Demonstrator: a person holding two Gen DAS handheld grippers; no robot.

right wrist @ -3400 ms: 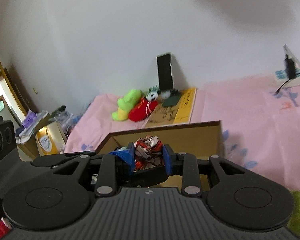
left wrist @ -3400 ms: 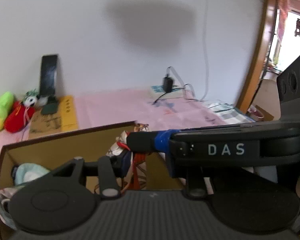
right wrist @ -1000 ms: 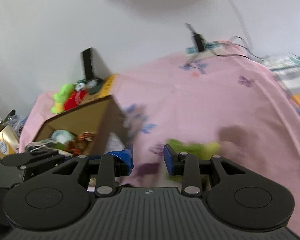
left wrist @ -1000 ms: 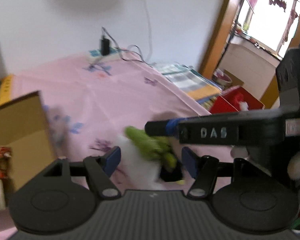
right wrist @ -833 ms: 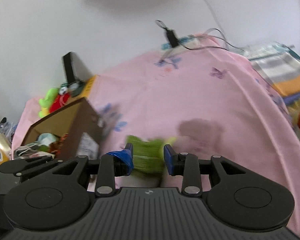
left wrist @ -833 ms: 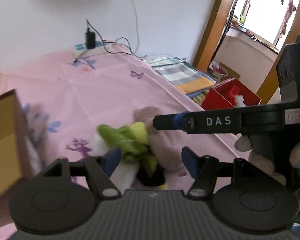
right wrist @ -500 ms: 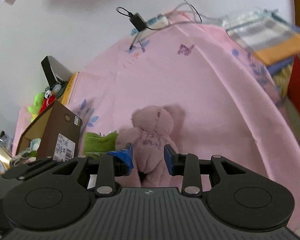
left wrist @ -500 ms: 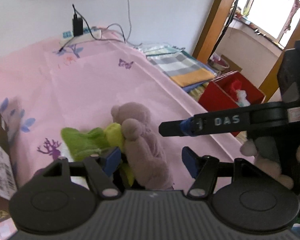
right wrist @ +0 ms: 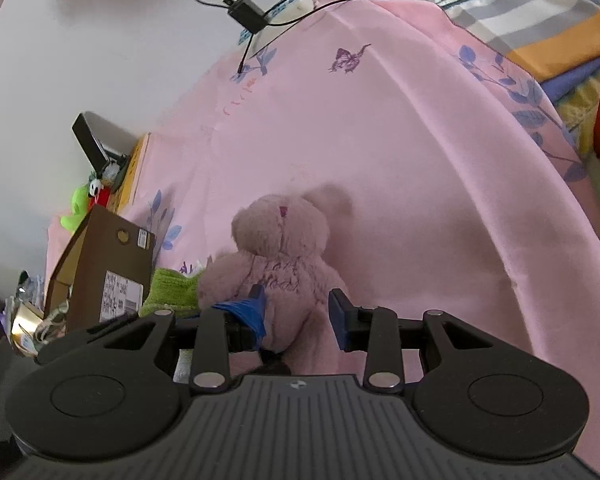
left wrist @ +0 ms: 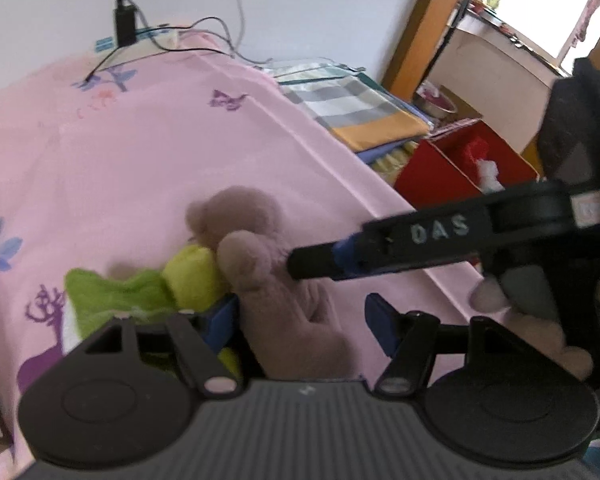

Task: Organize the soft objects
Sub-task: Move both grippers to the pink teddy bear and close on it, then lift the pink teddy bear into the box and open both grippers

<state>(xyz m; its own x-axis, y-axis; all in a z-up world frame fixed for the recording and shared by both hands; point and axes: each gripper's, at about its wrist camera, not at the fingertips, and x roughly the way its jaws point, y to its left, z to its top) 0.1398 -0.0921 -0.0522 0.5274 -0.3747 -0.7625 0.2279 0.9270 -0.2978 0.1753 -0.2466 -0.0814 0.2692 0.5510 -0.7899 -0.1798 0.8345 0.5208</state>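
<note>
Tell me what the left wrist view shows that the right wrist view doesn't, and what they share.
Left wrist only: a red box beside the bed with something red and white in it, a window, and the right gripper reaching in from the right side, its jaws opening.

Right wrist only: the open cardboard box with a shipping label, and more plush toys at the wall.

Both: the pink teddy bear lying on the pink bedsheet, a green plush against it, the black charger and the folded checked blanket.
</note>
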